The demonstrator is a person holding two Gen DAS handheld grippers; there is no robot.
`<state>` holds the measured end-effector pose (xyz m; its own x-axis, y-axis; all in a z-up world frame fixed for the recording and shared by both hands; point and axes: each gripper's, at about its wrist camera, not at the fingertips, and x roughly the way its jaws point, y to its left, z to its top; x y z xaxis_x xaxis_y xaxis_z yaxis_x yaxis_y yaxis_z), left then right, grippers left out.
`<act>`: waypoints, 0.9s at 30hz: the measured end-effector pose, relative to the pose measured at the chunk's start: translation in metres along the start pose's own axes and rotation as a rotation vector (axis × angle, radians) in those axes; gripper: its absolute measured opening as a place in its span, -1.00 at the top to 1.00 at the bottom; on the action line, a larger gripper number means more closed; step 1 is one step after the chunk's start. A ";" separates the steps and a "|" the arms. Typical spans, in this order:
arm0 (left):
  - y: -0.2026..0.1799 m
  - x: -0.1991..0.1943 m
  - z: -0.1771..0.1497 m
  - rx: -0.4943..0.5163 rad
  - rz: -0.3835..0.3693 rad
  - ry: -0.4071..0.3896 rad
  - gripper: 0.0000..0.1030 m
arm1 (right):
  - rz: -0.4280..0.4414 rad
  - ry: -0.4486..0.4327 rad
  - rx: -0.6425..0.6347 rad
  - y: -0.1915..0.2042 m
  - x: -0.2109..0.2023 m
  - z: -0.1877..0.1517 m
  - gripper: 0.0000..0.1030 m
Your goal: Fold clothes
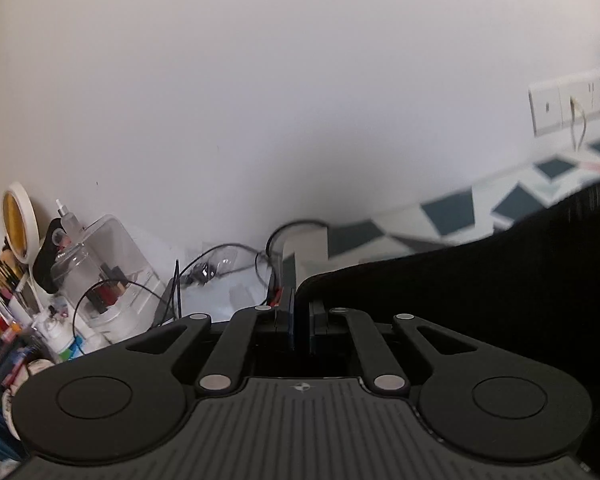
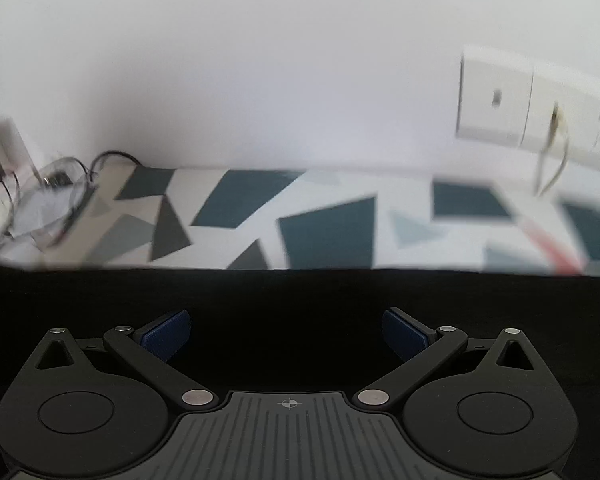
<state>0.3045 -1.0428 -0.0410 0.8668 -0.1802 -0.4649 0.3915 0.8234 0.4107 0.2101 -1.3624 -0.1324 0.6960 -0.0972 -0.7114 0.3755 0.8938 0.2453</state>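
A black garment [image 1: 480,280] drapes from my left gripper [image 1: 302,312] away to the right, lifted off the patterned bed cover [image 1: 448,216]. The left gripper's blue pads are pressed together on the garment's edge. In the right wrist view the same black garment [image 2: 300,292] lies flat under and ahead of my right gripper [image 2: 286,332]. That gripper stands open, its blue pads [image 2: 166,334] wide apart with nothing pinched between them. The garment's far edge runs straight across the patterned bed cover [image 2: 324,232].
A white wall with sockets [image 1: 566,102] and a hanging cable rises behind the bed. At the left a side table holds a round mirror [image 1: 18,220], a clear cosmetics box [image 1: 108,276], brushes, bottles and black cables [image 1: 220,264]. The sockets [image 2: 532,112] are blurred in the right wrist view.
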 end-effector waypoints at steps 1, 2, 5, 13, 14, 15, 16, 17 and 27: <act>-0.004 0.000 -0.003 0.009 0.007 0.001 0.87 | 0.044 0.035 0.103 -0.007 0.004 0.004 -0.98; -0.005 -0.004 -0.006 0.010 0.013 0.000 0.87 | 0.073 0.053 0.215 -0.016 0.006 0.007 -0.98; -0.010 -0.011 -0.010 0.010 0.031 -0.030 0.87 | 0.169 0.104 0.559 -0.044 0.014 0.014 -0.98; -0.012 -0.042 -0.012 0.045 0.050 -0.155 0.86 | 0.149 0.251 0.812 -0.059 0.028 0.014 0.41; -0.012 -0.044 -0.012 0.043 0.047 -0.156 0.86 | 0.159 0.225 0.836 -0.062 0.020 0.011 0.75; -0.011 -0.044 -0.014 0.035 0.042 -0.144 0.86 | 0.169 0.198 0.859 -0.065 0.013 0.009 0.76; -0.009 -0.044 -0.015 0.027 0.037 -0.133 0.86 | 0.197 0.148 0.869 -0.067 0.001 0.006 0.78; -0.008 -0.043 -0.016 0.018 0.031 -0.121 0.86 | 0.226 0.097 0.879 -0.069 -0.012 0.003 0.81; -0.012 0.046 0.020 0.021 -0.092 -0.165 0.86 | 0.267 -0.346 0.585 -0.069 -0.077 0.062 0.81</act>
<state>0.3459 -1.0721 -0.0514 0.8651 -0.3415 -0.3674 0.4765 0.7884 0.3891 0.1678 -1.4439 -0.0538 0.9268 -0.1278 -0.3531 0.3642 0.5354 0.7621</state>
